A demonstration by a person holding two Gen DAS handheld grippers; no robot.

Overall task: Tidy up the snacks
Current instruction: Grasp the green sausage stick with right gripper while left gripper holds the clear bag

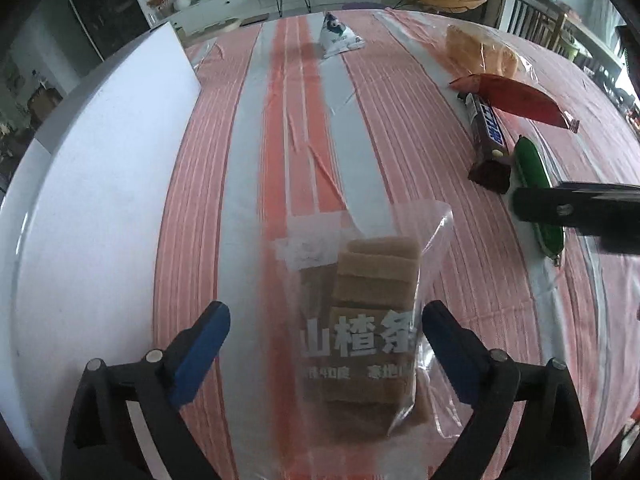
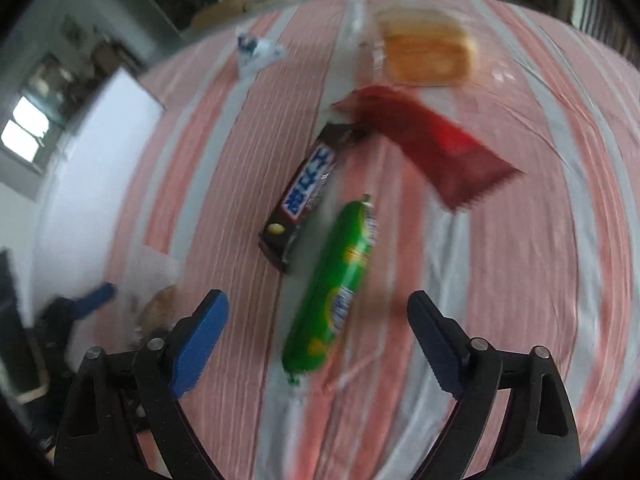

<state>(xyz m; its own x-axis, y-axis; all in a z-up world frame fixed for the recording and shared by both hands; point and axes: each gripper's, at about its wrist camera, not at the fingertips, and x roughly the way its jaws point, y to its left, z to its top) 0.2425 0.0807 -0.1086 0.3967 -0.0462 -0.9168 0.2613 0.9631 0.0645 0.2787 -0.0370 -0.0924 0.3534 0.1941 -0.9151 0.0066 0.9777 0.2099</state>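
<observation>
Left gripper [image 1: 326, 334] is being held over the striped tablecloth [image 1: 256, 184], pointing steeply down. Its jaws are standing wide apart. A clear bag of brown snack slabs [image 1: 372, 320] is lying flat on the cloth between the two blue pads [image 1: 202, 356]; a gap is showing on each side, so nothing is being gripped. The bag's open top is reaching out ahead of the jaws.

A white board [image 1: 100, 184] is lying on the cloth off to the left of the left jaws. Ahead and to their right, a dark chocolate bar [image 1: 486, 140] and a green sausage stick [image 1: 536, 196] are lying side by side, very close together, contact not being clear. Beyond those, a red packet [image 1: 516, 98] and a wrapped piece of bread [image 1: 480, 54] are being seen. A small white and blue packet [image 1: 338, 34] is lying far ahead, near the table's far edge.

Right gripper [image 2: 318, 338] is being seen with wide jaws too, pads clear of everything; the view is blurred. The sausage stick [image 2: 336, 296] is lying lengthwise in the gap between the pads, untouched, its far end running out ahead. The chocolate bar [image 2: 306, 196] is lying just ahead and slightly left of these jaws, the red packet [image 2: 432, 148] ahead to the right, and the bread [image 2: 428, 54] beyond. The left gripper and the bag of slabs [image 2: 156, 300] are appearing to the left.
</observation>
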